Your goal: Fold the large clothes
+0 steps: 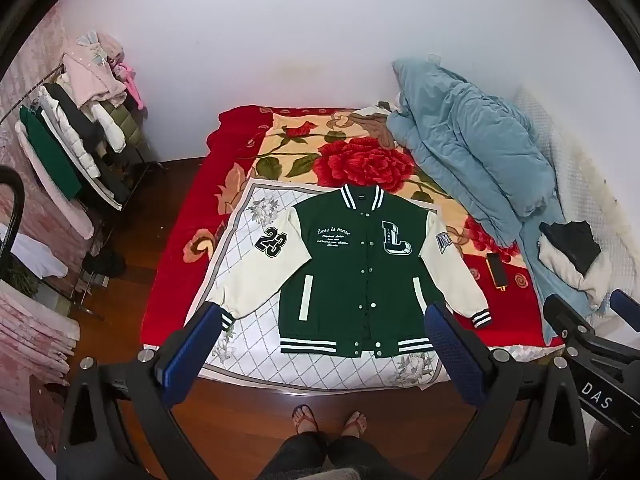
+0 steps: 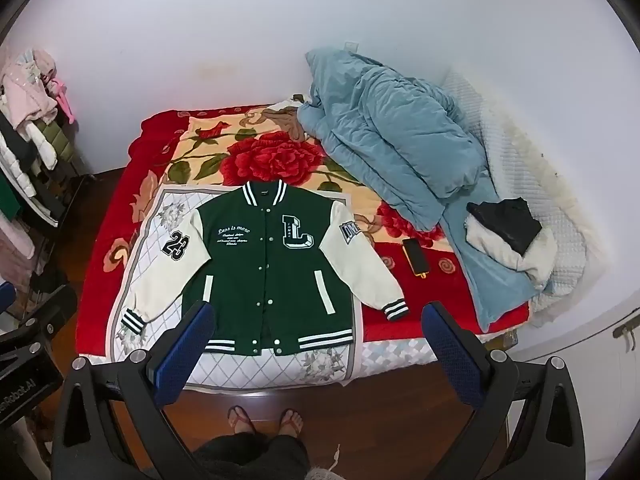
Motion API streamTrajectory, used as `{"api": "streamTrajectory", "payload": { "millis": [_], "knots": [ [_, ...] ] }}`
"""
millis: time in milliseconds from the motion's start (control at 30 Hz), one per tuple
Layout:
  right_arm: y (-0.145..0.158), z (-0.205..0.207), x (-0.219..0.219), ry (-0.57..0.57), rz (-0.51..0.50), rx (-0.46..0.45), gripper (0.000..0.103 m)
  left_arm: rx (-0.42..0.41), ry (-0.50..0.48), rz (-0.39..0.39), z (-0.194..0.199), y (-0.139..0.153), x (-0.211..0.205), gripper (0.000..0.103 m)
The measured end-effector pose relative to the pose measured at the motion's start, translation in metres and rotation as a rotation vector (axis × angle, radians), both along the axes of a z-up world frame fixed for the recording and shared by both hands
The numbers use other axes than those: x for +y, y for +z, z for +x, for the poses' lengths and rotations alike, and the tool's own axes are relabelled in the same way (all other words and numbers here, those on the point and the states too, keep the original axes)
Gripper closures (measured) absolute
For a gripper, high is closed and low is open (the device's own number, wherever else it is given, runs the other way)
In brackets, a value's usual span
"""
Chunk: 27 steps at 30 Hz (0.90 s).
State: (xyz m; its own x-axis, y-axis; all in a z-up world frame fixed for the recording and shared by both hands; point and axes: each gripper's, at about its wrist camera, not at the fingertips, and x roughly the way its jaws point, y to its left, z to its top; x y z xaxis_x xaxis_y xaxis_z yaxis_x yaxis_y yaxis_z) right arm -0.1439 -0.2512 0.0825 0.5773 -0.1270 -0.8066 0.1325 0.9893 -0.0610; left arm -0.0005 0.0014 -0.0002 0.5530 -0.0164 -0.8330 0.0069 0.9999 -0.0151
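A dark green varsity jacket (image 1: pixel 352 276) with cream sleeves, striped green-and-white collar, cuffs and hem is lying flat, front side up, on the white diamond-patterned quilted sheet (image 1: pixel 248 344) near that sheet's front edge. It is snapped closed down the middle, collar pointing toward the sheet's far edge and hem toward its near edge. Both sleeves are spreading out and downward; the one bearing a black "23" patch is resting wholly on the sheet, while the other is reaching past the sheet's side edge. A white "L" patch and white script are showing on the chest.
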Motion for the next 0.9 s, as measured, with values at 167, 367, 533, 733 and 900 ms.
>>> {"api": "streamTrajectory", "payload": {
  "millis": [167,367,533,733,900],
  "knots": [
    [0.001,-0.001,-0.001,0.007,0.003,0.002,0.0,-0.002,-0.004,-0.001,0.0,0.001,0.003,0.0],
    [0.001,0.0,-0.001,-0.001,-0.001,-0.001,0.0,-0.007,0.001,0.009,0.001,0.004,0.003,0.0],
    [0.0,0.001,0.0,-0.001,-0.003,-0.004,0.0,-0.006,-0.001,0.009,0.001,0.005,0.002,0.0],
    [0.001,0.0,0.0,-0.002,-0.004,-0.007,0.0,-0.008,-0.003,0.007,0.0,0.007,0.004,0.0],
    [0.012,0.008,0.007,-0.004,-0.008,-0.007,0.0,-0.01,-0.002,0.009,-0.001,0.006,0.005,0.0]
  ]
}}
